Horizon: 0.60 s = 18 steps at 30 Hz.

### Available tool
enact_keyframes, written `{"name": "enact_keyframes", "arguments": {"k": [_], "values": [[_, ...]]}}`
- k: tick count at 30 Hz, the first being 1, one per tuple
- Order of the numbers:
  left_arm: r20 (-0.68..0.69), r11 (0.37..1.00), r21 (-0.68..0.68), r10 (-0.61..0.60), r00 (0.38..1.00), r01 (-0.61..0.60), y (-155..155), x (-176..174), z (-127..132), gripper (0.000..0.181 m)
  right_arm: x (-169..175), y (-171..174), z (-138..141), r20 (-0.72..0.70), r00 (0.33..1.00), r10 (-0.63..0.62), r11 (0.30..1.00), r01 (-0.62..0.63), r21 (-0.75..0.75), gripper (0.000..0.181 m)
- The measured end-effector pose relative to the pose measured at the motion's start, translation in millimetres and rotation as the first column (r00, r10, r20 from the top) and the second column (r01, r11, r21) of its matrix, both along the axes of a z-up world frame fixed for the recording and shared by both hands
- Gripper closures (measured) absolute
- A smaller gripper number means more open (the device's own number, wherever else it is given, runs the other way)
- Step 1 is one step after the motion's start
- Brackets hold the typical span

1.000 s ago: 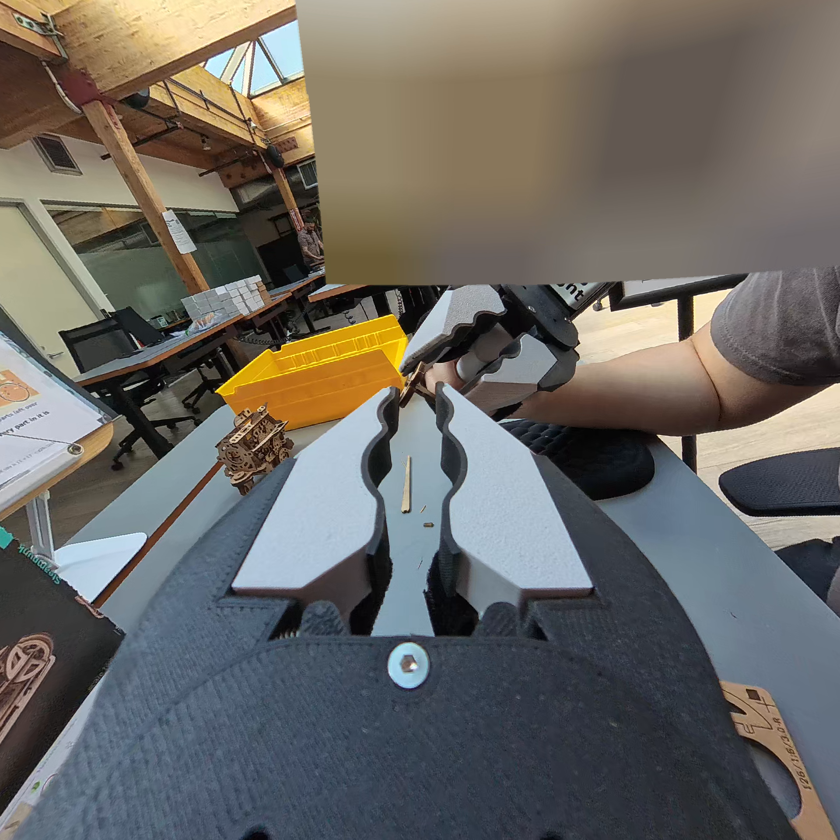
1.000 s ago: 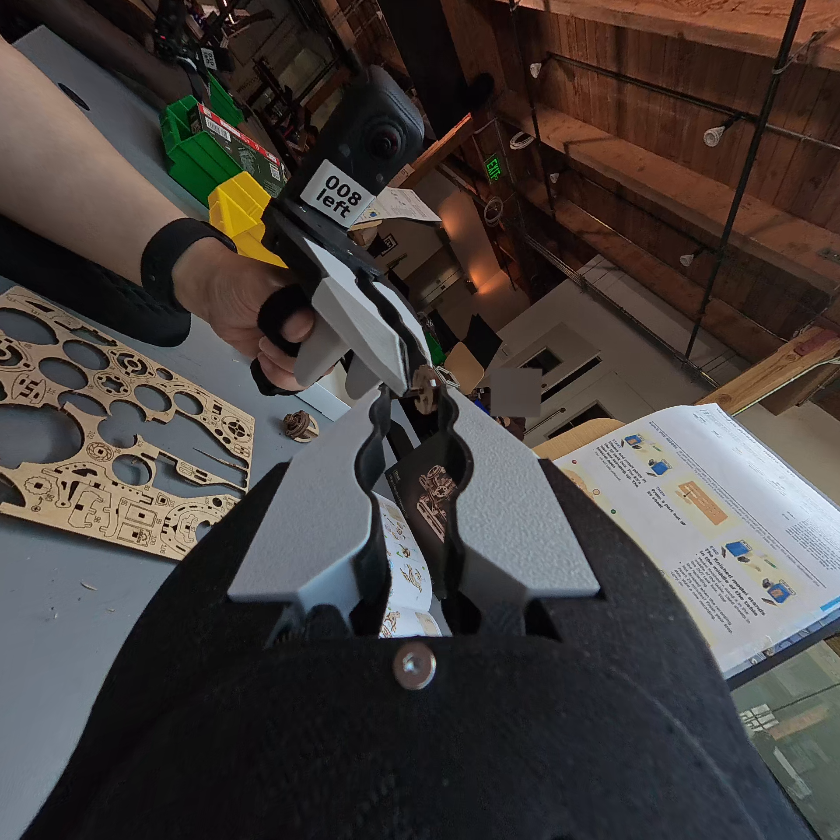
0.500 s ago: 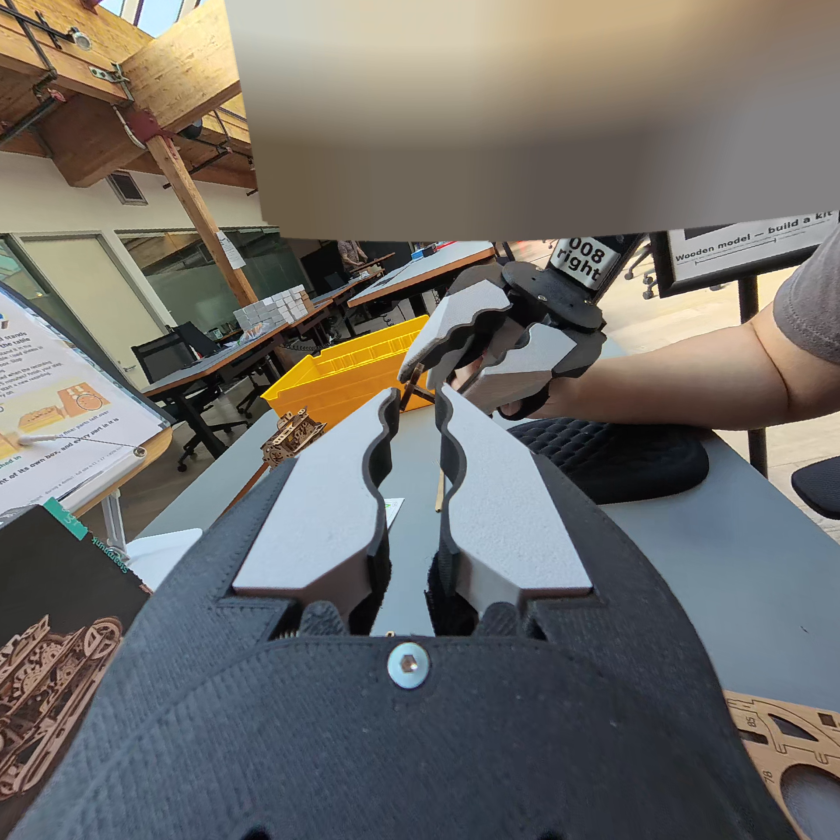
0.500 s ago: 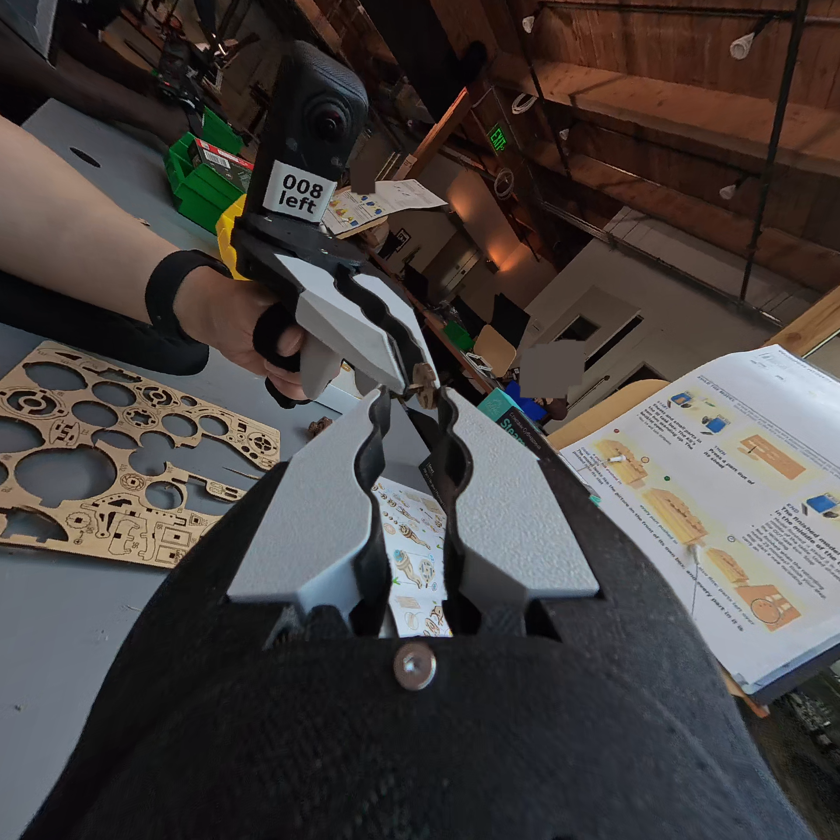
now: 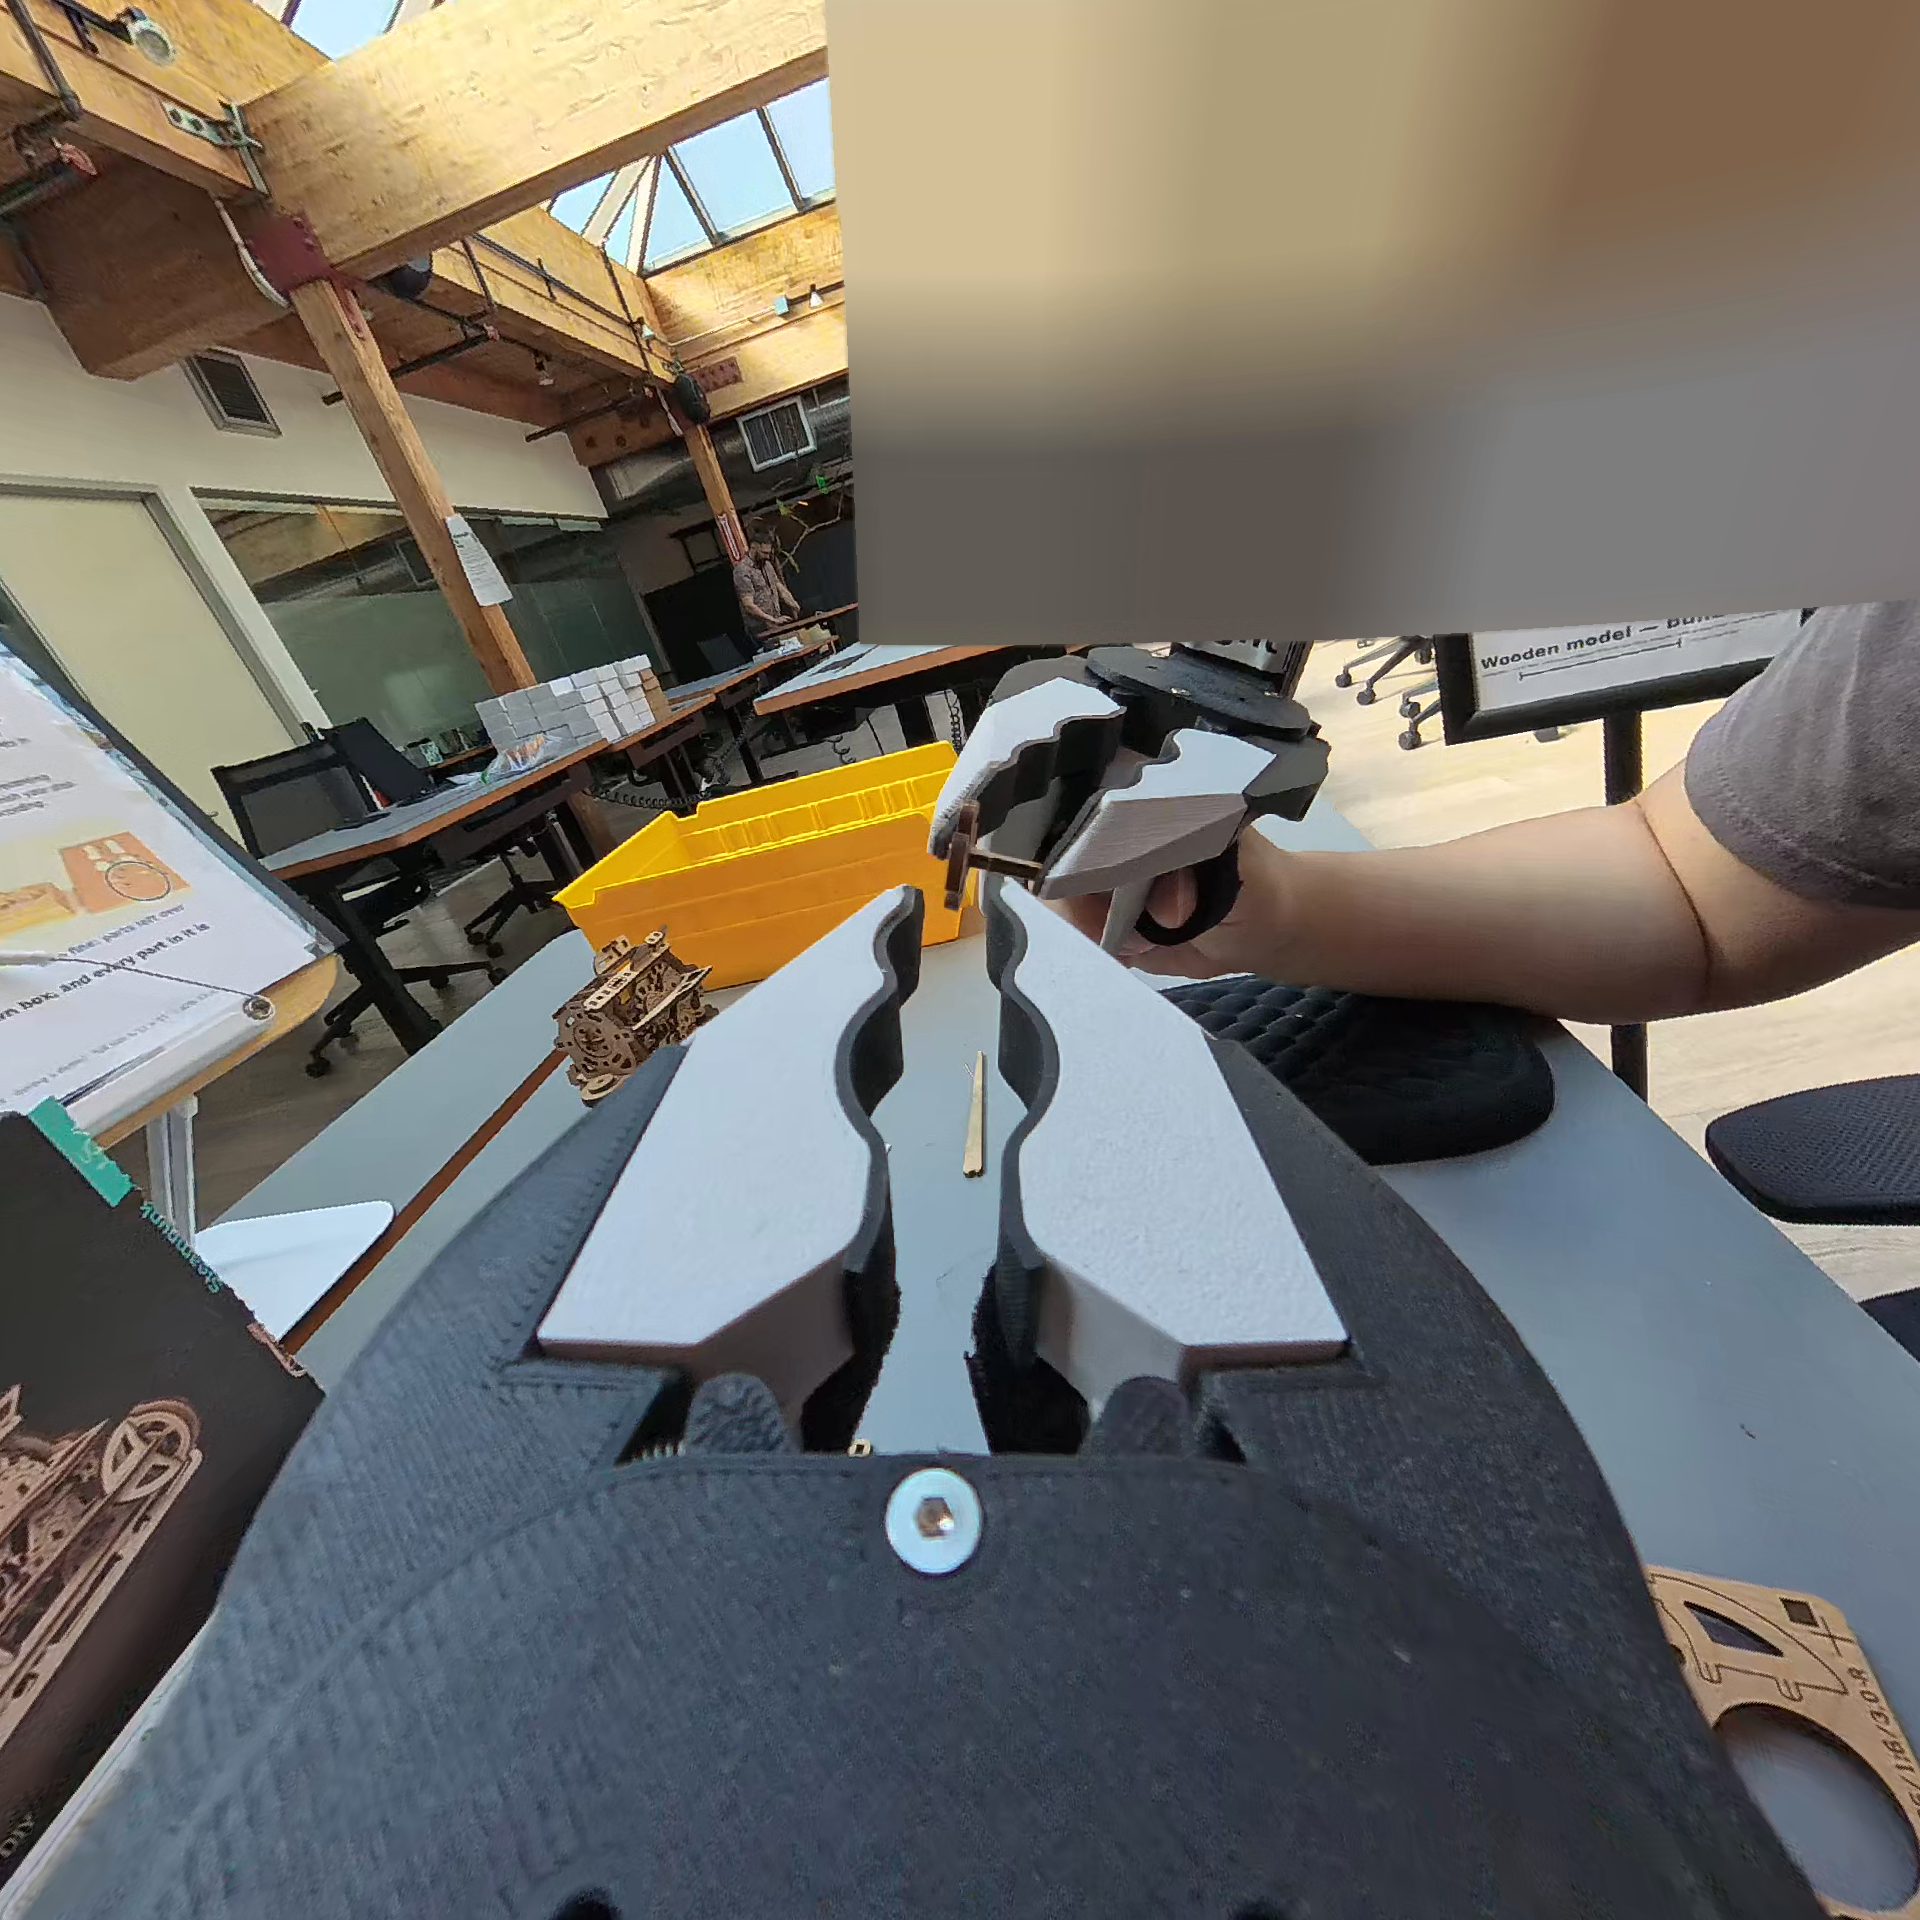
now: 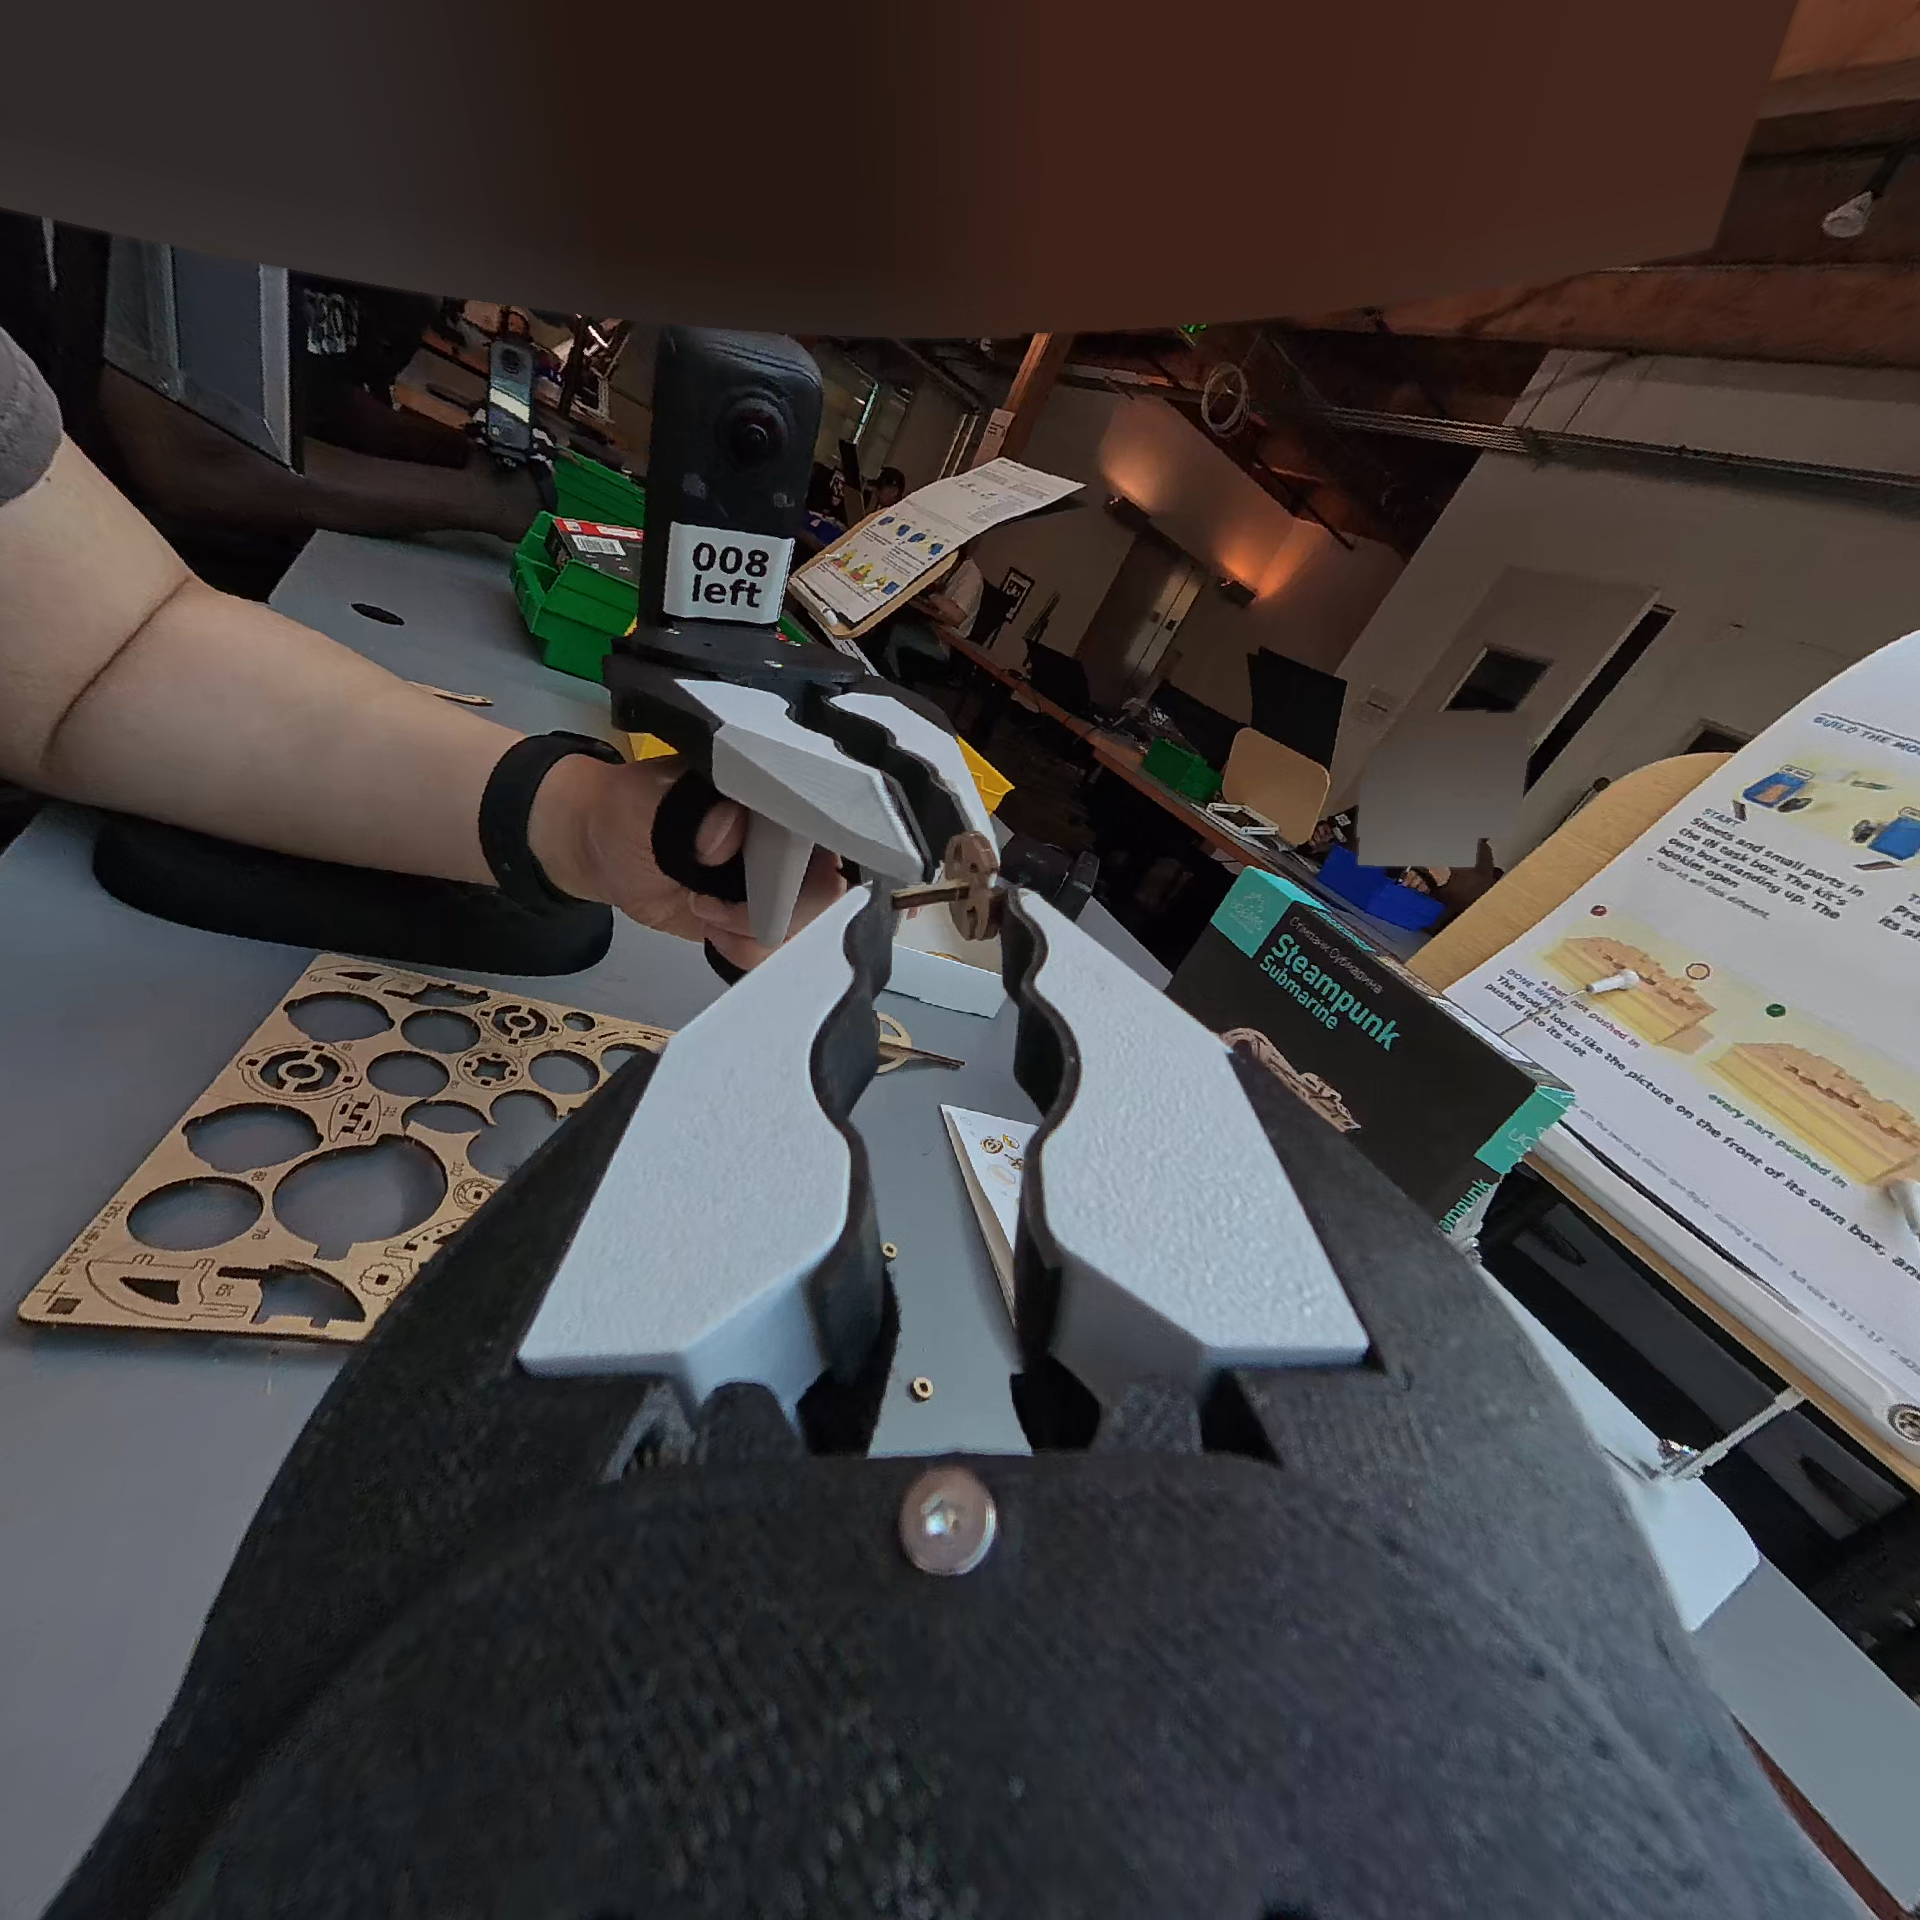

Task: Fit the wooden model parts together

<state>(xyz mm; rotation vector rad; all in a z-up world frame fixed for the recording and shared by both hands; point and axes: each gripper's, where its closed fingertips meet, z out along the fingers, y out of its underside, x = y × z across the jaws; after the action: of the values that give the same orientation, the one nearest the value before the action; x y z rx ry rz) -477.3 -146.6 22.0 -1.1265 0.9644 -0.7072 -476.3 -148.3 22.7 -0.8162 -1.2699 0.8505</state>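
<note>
A small wooden gear (image 6: 974,883) with a short axle (image 6: 925,894) through it hangs above the grey table (image 6: 156,935), between both grippers' tips. In the right wrist view my right gripper (image 6: 940,904) spans the part lengthwise: the axle end touches one fingertip and the gear lies by the other. The left gripper (image 6: 951,852) comes in from the left and pinches the gear. In the left wrist view the gear (image 5: 961,847) sits edge-on just above my left gripper (image 5: 951,894), with the right gripper (image 5: 992,857) beyond it.
A punched-out wooden sheet (image 6: 312,1143) lies left, a black kit box (image 6: 1371,1070) and booklet stand (image 6: 1714,987) right. A small built wooden model (image 5: 629,1013), a yellow bin (image 5: 769,862), a thin stick (image 5: 974,1117) and a black wrist pad (image 5: 1371,1060) sit on the table. My left and right fingertips are right by each other.
Both grippers have swung together with the part still between their tips. The right wrist view has tilted down and levelled towards the table. The jaw gaps look the same.
</note>
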Motion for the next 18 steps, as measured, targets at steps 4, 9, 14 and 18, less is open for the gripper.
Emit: {"name": "enact_keyframes", "arguments": {"k": [4, 9, 14, 18], "values": [[-0.022, 1.0, 0.019, -0.014, 1.0, 0.014, -4.7, 4.1, -1.2, 0.175, -4.2, -2.5, -6.8, 0.035, 0.999, 0.015, 1.0, -0.015, -0.005, 0.162], [-0.058, 0.998, 0.057, 0.023, 0.998, -0.02, -3.2, 3.6, -3.4, 0.181, -5.2, -2.2, -9.3, 0.053, 0.998, 0.036, 0.998, -0.034, -0.044, 0.162], [-0.034, 1.0, 0.009, 0.019, 0.999, -0.019, -0.4, 4.0, -3.9, 0.18, -5.0, 0.2, -8.1, 0.048, 0.999, 0.006, 1.0, -0.005, -0.021, 0.162], [-0.021, 0.999, -0.001, 0.032, 0.999, -0.032, 4.4, 2.5, -5.4, 0.179, -6.7, 4.5, -9.8, 0.047, 0.999, -0.018, 1.0, 0.019, -0.016, 0.161]]}}
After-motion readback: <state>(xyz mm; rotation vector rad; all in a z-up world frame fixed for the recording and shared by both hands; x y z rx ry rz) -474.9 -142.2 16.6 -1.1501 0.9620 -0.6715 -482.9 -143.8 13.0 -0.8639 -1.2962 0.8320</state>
